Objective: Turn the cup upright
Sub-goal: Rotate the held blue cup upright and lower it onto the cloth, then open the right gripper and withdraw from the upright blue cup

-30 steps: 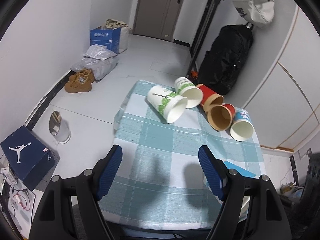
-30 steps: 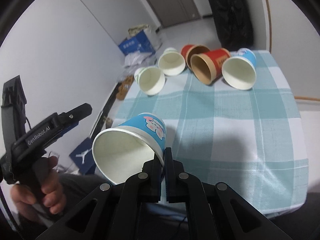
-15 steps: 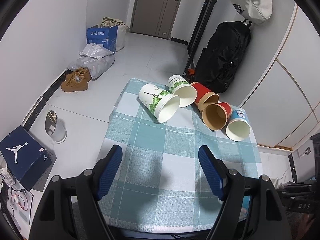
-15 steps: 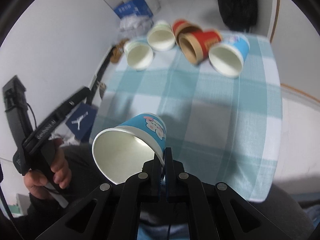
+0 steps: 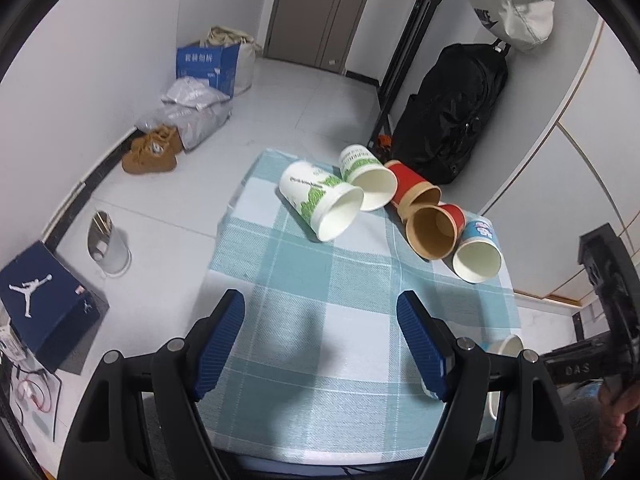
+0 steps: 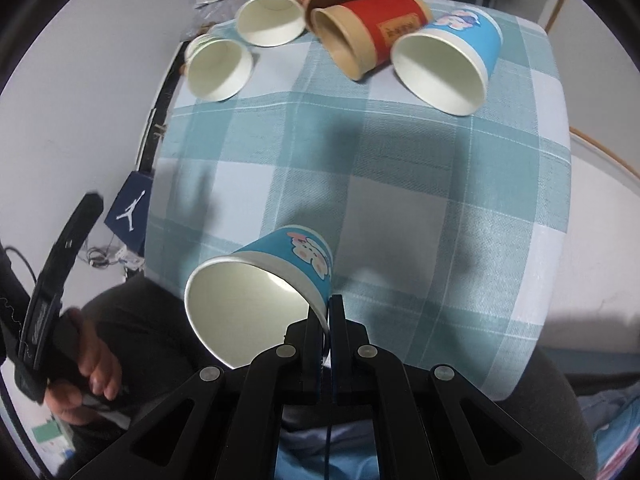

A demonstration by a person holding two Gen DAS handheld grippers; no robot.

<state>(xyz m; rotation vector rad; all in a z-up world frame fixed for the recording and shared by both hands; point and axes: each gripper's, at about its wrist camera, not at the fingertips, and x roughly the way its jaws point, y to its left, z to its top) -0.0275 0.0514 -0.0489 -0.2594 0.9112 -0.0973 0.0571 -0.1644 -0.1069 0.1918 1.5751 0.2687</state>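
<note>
My right gripper (image 6: 327,308) is shut on the rim of a blue cartoon paper cup (image 6: 276,280) and holds it tilted above the near edge of the checked cloth, mouth toward the camera. The cup's rim shows at the lower right of the left wrist view (image 5: 505,347). My left gripper (image 5: 320,344) is open and empty above the near half of the cloth. Several cups lie on their sides at the far end: a green-print cup (image 5: 320,204), a second green cup (image 5: 368,180), two red cups (image 5: 436,226) and another blue cup (image 5: 478,250).
The small table carries a teal checked cloth (image 5: 320,312). On the floor to the left are a navy shoe box (image 5: 44,304), a small bin (image 5: 108,246), brown shoes (image 5: 150,154) and bags. A black backpack (image 5: 452,116) leans against the far wall.
My right gripper has risen and tipped downward with the blue cup in it, now looking down at the table. My left gripper has pulled back and up slightly.
</note>
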